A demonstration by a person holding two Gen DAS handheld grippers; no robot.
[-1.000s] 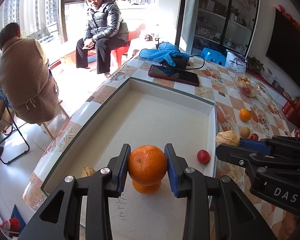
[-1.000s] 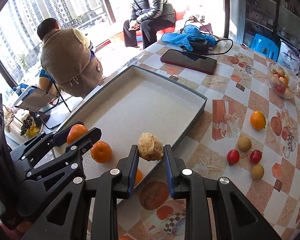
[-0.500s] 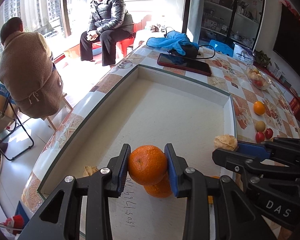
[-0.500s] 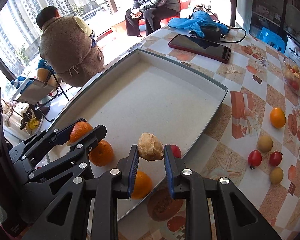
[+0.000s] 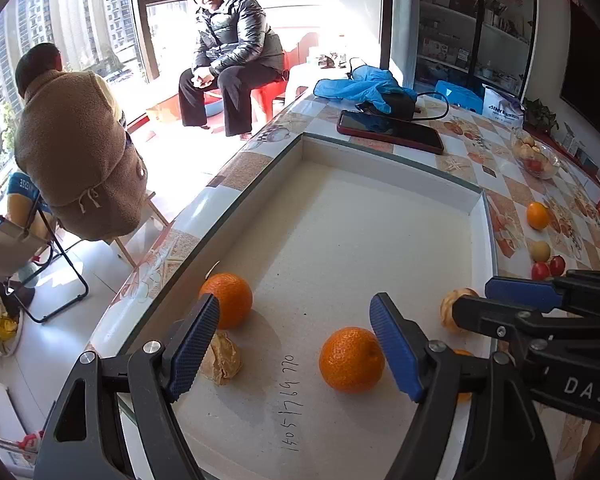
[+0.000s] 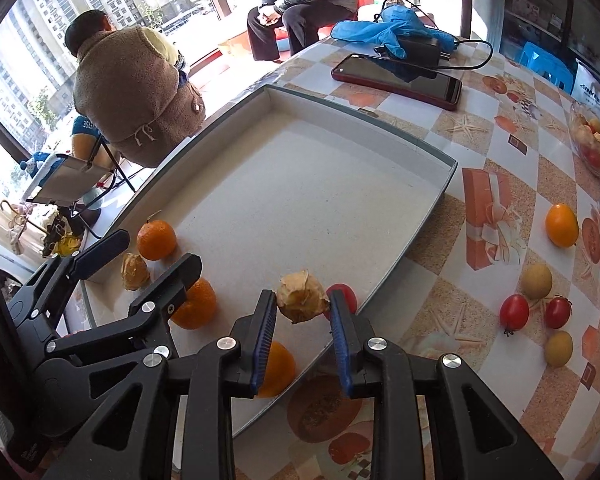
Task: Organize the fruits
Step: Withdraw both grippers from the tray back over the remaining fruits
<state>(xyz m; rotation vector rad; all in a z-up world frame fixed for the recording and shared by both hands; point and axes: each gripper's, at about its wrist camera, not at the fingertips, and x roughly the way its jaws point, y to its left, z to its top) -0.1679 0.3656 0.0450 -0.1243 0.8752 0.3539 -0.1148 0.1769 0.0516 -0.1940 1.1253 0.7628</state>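
Observation:
My left gripper (image 5: 296,344) hangs low over the white tray (image 5: 480,200), its jaws opening wide. An orange (image 5: 352,360) lies loose on the tray floor between them, close to the right pad and far from the left. A second orange (image 5: 228,300) and a papery husked fruit (image 5: 222,360) lie by the left finger. My right gripper (image 6: 303,320) holds another husked fruit (image 6: 304,298) at its fingertips low over the tray's near corner; its jaws are opening, with both pads still touching the husk. A third orange (image 6: 278,368) sits under it.
A cherry tomato (image 6: 344,294) lies in the tray behind the husk. On the patterned table right of the tray lie an orange (image 6: 562,226), two tomatoes (image 6: 514,312) and pale round fruits (image 6: 536,280). A glass bowl (image 6: 592,148), a phone (image 6: 396,76) and two seated persons are farther off.
The left jaws have spread wide and let the orange drop onto the tray. The right gripper has sunk a little with the husked fruit and its jaws have widened slightly.

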